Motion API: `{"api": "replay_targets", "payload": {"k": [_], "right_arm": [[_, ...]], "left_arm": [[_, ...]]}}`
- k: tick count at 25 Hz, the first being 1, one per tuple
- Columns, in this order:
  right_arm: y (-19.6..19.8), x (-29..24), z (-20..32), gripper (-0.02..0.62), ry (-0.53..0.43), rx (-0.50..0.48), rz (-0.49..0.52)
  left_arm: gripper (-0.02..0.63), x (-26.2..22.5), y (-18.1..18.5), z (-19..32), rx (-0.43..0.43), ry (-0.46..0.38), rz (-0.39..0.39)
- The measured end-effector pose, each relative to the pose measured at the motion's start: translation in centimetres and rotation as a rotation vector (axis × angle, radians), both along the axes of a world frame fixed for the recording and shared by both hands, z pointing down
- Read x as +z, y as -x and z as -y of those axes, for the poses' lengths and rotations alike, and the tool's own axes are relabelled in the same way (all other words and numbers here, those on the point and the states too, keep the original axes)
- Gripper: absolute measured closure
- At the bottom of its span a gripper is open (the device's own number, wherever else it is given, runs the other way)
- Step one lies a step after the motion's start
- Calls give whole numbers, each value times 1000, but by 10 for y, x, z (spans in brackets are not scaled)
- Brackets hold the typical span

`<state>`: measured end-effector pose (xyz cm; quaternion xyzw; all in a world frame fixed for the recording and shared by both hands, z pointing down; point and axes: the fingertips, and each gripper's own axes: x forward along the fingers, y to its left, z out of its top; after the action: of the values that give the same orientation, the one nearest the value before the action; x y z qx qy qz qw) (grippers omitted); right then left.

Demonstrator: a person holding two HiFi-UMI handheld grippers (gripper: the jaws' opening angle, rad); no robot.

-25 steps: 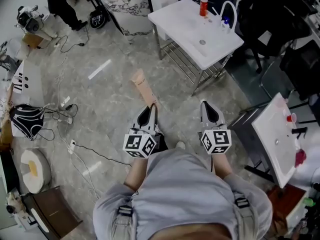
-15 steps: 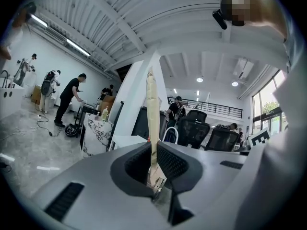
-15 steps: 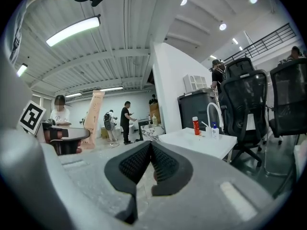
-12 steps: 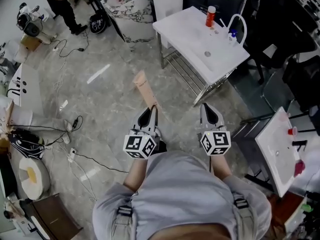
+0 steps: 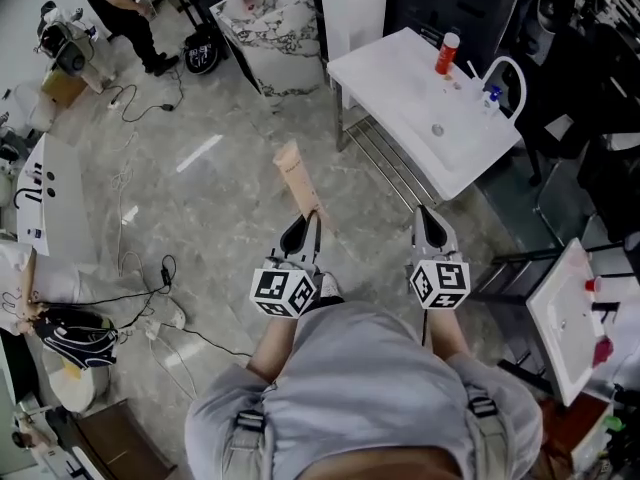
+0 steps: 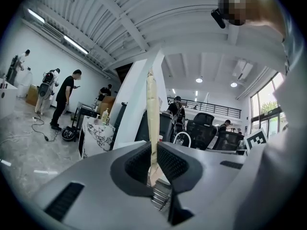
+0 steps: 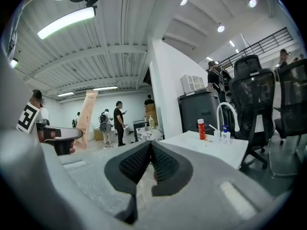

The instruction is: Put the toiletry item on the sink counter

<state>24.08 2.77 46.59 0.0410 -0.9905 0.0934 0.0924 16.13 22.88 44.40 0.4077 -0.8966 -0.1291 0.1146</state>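
while our left gripper (image 5: 304, 220) pinches the tube (image 5: 296, 176), right gripper (image 5: 430, 226) closed empty, we should lay it flat on the sink counter (image 5: 395, 83).

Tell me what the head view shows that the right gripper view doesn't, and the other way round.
Only the head view: a second white basin at lower right, and black cables on the grey floor. Only the right gripper view: a long ceiling strip light, and the right gripper seen along its jaws, closed together with nothing between them. Both: the white sink counter, the red bottle and arched white faucet on it, and the tall beige tube clamped in the left gripper.
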Motion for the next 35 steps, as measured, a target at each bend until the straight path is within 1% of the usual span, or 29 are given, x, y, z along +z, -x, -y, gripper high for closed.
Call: {"api": "replay_targets", "payload": {"k": [6,11,15,21,24,32,35], "right_arm": [[66,-4,-31,591,6,-5,24],[107,0,-58,591,9,-34,22],[126,-2,-67,591,-2,-45,9],[152,10,-52,591,-9,-25,-22],[174,18,-40,591,4,-18,-32],[262,12,-16,591,18,-67,12],[296,6,4,591,17,-77,35]], "left_arm": [[574,-1,55,-19,38,11,21],[574,4,88,-40,19,-1,8],[574,10,106,-55,-2,4,-20],[574,23,140,-53,-13,11,-38],[574,26,162,-43,-14,18,-38],[574,19,237,-15,-51,35,-10],[574,15,268,4,-61,35,-2]]}}
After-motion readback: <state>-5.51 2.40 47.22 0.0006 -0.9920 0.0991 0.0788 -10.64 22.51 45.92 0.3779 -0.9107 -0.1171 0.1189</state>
